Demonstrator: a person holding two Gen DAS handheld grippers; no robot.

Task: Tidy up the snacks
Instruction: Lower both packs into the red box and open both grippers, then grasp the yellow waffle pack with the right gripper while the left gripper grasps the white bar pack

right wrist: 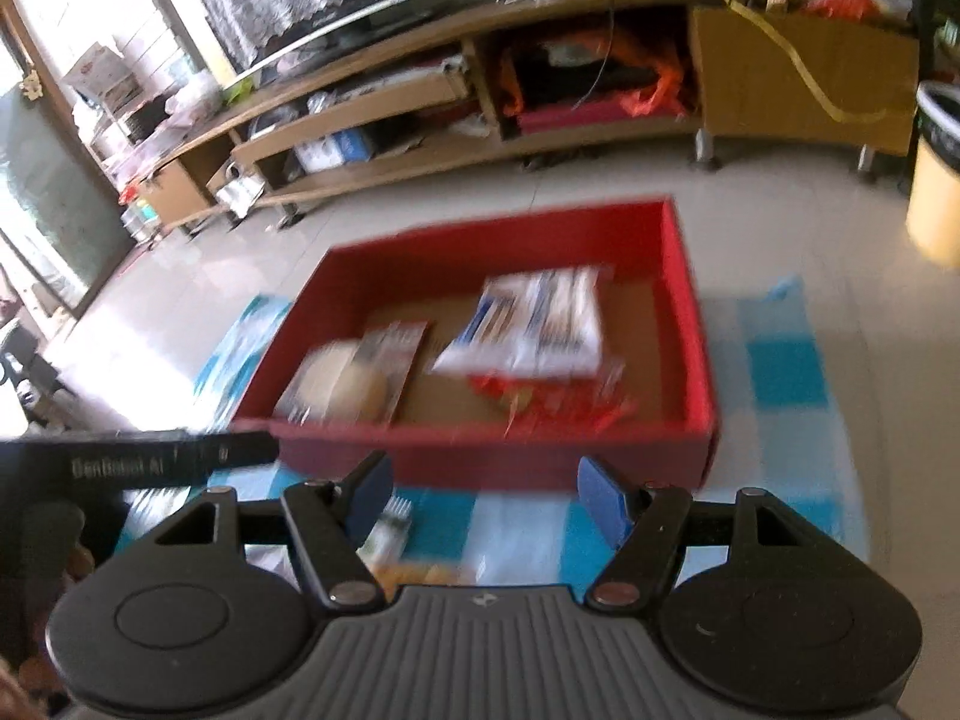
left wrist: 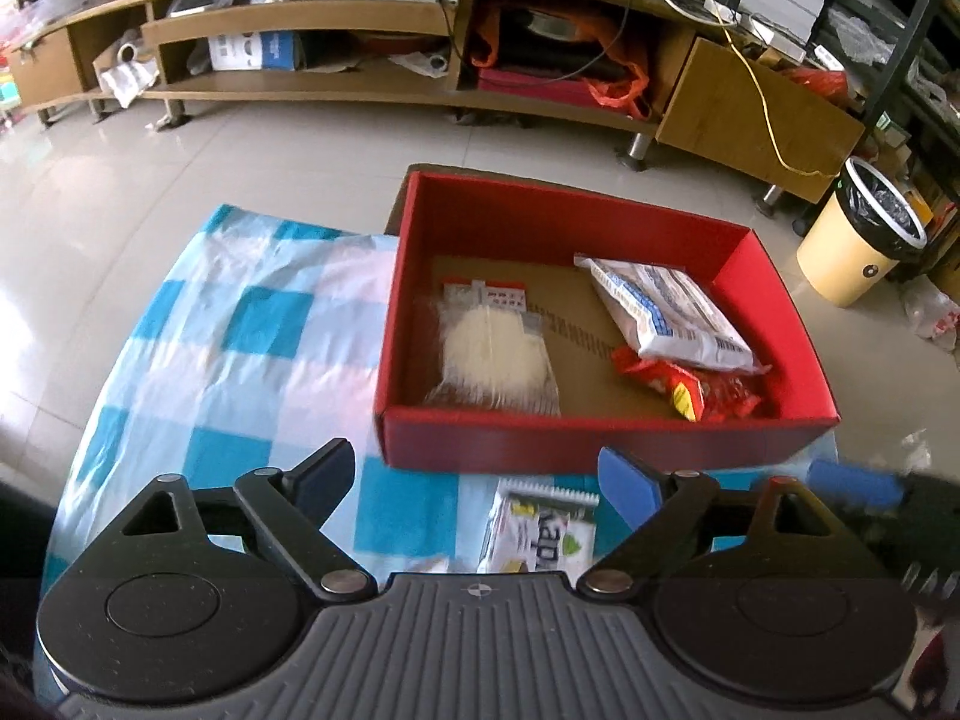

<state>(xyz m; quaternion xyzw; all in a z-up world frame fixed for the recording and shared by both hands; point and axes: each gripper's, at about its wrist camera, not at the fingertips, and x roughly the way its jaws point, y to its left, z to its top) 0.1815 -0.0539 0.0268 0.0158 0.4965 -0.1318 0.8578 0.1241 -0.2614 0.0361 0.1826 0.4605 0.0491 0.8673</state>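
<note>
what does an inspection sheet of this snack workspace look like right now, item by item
surface: blue and white checked cloth over a low table, on a tiled floor.
job's things: red box holds a clear packet of pale snack, a white and blue packet and a red packet; a white and green packet lies outside it on the cloth.
clutter: nothing seen on the cloth.
grippers: left gripper open, empty; right gripper open, empty.
cables: yellow cable hanging off the TV unit.
surroundings: wooden TV unit, cream bin.

Left tongs (left wrist: 477,483) and right tongs (right wrist: 483,495) both gape empty, angled downward
</note>
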